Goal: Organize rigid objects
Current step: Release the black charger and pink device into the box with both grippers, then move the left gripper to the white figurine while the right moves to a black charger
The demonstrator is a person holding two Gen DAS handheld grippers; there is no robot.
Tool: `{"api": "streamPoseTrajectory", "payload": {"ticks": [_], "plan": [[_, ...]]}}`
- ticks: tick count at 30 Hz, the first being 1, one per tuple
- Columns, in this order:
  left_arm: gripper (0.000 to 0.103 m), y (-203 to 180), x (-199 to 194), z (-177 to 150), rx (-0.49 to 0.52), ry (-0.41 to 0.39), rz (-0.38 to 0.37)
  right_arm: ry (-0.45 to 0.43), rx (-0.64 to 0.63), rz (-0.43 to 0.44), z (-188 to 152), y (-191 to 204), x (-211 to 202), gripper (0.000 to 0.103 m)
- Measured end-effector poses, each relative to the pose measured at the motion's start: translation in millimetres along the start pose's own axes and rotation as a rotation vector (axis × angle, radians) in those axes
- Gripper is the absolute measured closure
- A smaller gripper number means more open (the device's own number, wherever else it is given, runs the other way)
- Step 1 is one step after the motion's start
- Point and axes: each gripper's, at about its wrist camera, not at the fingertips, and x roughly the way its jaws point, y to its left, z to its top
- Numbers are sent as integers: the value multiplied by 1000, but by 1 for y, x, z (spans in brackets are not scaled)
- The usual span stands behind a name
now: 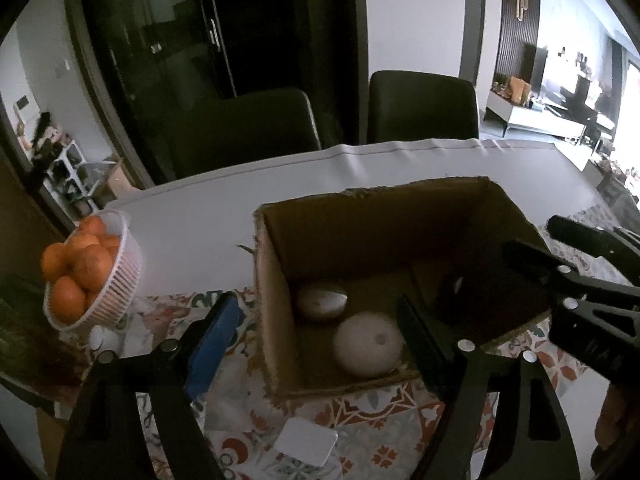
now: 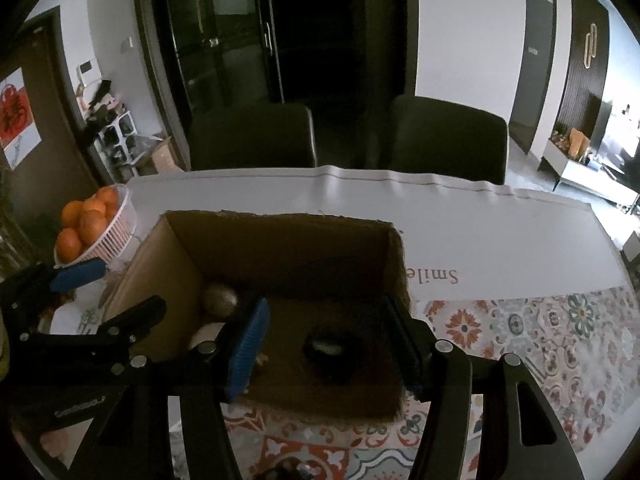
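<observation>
An open cardboard box [image 2: 280, 264] sat on the counter [image 2: 460, 220]. Inside it, directly ahead of and below the right tongs [image 2: 328, 332], lay a small dark object [image 2: 330, 350], too dim to identify or to tell its long axis. The right tongs — spread wide, holding nothing — were nearer to it. The left tongs [image 1: 316, 328], also wide and empty, straddled the box's near-left corner, above two pale round objects [image 1: 368, 346] inside. A basket of oranges [image 1: 86, 276] stood left of the box.
</observation>
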Motion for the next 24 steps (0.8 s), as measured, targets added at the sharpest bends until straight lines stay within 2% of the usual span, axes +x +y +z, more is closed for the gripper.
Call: {"api": "streamPoseTrajectory", "payload": {"ticks": [6, 14, 19, 24], "plan": [[22, 0, -25, -11, -9, -24, -18, -29, 11, -17, -7, 1, -23, 43], [16, -3, -61, -34, -22, -71, -45, -71, 20, -24, -29, 6, -62, 43], [10, -2, -79, -51, -36, -91, -25, -71, 22, -32, -41, 11, -77, 43], [9, 1, -92, -66, -40, -91, -2, -66, 17, -28, -54, 17, -87, 43]]}}
